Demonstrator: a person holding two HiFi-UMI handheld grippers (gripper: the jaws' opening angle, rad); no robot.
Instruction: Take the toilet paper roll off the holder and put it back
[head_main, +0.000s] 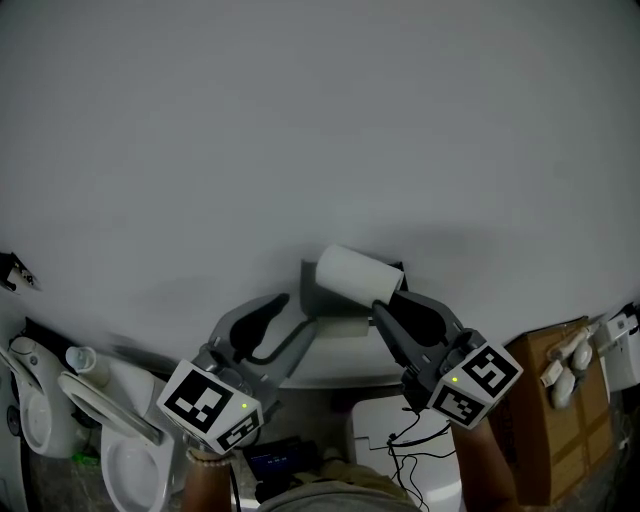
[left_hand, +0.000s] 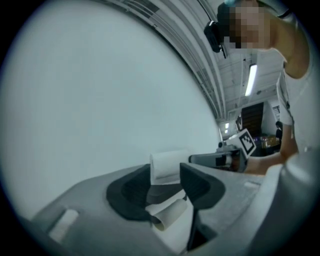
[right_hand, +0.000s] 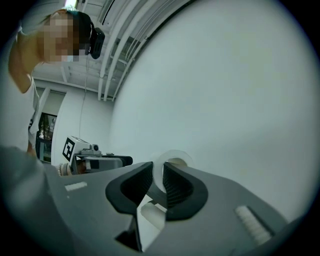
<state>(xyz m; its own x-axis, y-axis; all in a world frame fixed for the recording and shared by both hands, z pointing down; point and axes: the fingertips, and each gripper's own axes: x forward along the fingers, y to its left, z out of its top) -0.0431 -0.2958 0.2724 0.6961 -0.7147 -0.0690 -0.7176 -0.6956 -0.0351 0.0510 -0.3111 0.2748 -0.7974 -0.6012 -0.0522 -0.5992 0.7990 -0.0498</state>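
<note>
Jaws of the left gripper (head_main: 296, 318) stand well apart and grip nothing, their tips just beside the grey wall holder (head_main: 311, 292). Right gripper (head_main: 390, 300) jaws are pinched on the end rim of the toilet paper roll (head_main: 355, 272), which sits tilted at the holder's upper edge.

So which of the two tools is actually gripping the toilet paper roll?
The right tool: its jaws pinch the toilet paper roll's wall; the left tool stands open.
</note>
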